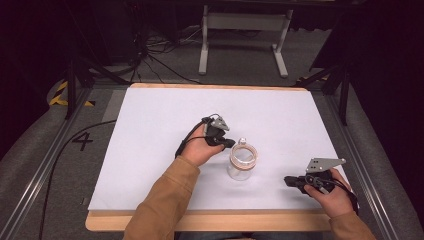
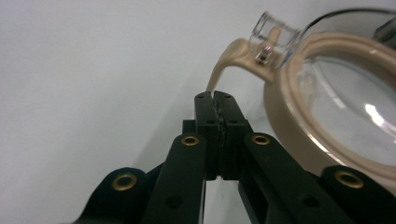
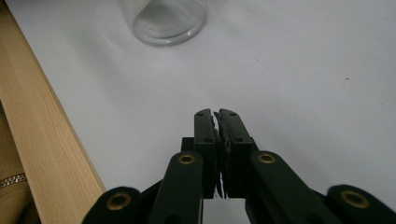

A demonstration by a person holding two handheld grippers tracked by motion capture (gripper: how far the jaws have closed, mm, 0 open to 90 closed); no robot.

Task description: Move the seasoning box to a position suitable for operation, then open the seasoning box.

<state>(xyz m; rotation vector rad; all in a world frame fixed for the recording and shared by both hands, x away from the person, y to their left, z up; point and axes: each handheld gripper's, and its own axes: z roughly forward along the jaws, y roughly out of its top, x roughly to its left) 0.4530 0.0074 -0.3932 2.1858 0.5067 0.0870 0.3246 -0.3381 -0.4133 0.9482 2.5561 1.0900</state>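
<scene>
A clear glass jar (image 1: pixel 241 165) stands upright on the white sheet, near the middle front. A beige rubber seal ring (image 2: pixel 299 133) runs around its glass lid (image 2: pixel 355 98). From the ring a thin beige tab (image 2: pixel 223 65) curves down into my left gripper (image 2: pixel 215 96), which is shut on the tab's end. In the high view my left gripper (image 1: pixel 228 142) sits just left of the jar's rim. My right gripper (image 1: pixel 289 181) hovers low over the sheet to the jar's right, jaws pointing left. In its own view my right gripper (image 3: pixel 216 113) is shut on nothing, with the jar's base (image 3: pixel 167 22) ahead.
The white sheet (image 1: pixel 165 120) covers a wooden table whose front edge (image 3: pixel 44 135) lies close to my right gripper. Beyond the table stand a white-legged frame (image 1: pixel 244 22) and floor cables (image 1: pixel 165 47). Metal rails (image 1: pixel 45 170) flank the table.
</scene>
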